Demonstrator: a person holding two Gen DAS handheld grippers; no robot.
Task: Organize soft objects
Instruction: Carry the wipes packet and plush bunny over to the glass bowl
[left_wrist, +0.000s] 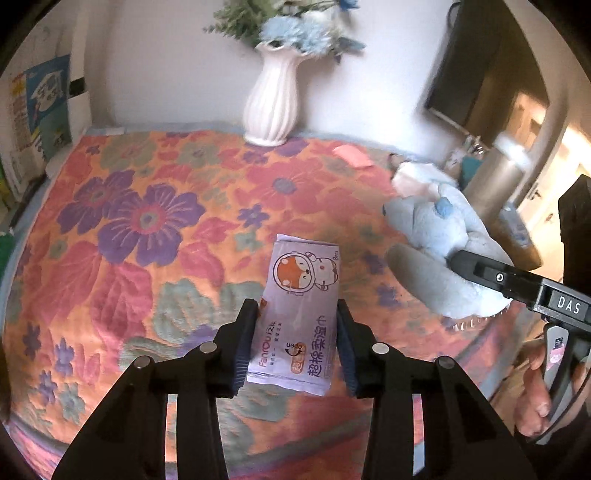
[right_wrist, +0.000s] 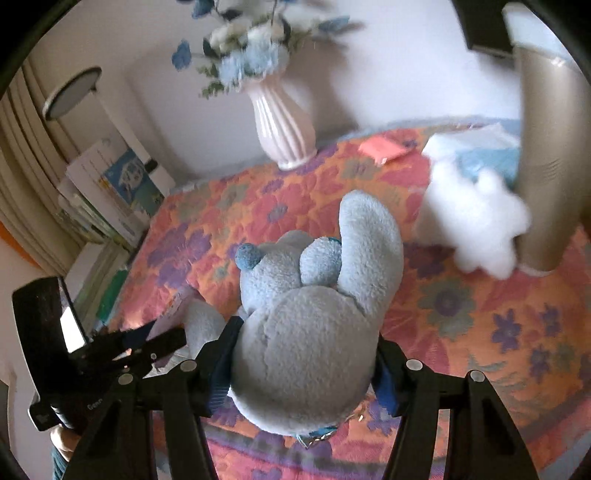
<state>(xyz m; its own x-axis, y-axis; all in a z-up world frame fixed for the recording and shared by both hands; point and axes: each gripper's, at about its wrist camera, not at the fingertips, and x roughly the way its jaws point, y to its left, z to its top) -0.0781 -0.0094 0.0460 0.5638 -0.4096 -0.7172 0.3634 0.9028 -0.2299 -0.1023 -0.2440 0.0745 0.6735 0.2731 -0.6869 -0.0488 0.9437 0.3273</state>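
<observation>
Soft stuff first: our pale blue plush toy with the darker blue nose (right_wrist: 306, 325) is squeezed at its round body between the fingers (right_wrist: 221, 365) of the right gripper (right_wrist: 303, 373), so that one's clenched on the plush for sure. The toy sits in front of the white ribbed ceramic vase of blue flowers (right_wrist: 280, 125), and whether it's resting on the orange, pink and purple floral quilted cloth (right_wrist: 480, 317) or held just off it, we can't tell. One long ear sticks up toward the vase.

Over on the other side, our left gripper (left_wrist: 295, 339) has its fingers (left_wrist: 245, 343) clamped on both long edges of a lilac soft pack of wet wipes with a cartoon fox on it (left_wrist: 299, 314). The pack points away from us toward the vase (left_wrist: 271, 99), and it's hard to say if it's touching the cloth (left_wrist: 129, 221).

Seen from the left wrist, the plush (left_wrist: 436, 236) is to the right of the vase and nearer to us, with the right gripper (left_wrist: 480, 273) biting into it. A fluffy white plush (right_wrist: 476, 218) lies right of the vase, touching a tall tan cylinder (right_wrist: 546, 155). A small pink flat packet (right_wrist: 384, 147) sits just right of the vase's base.
</observation>
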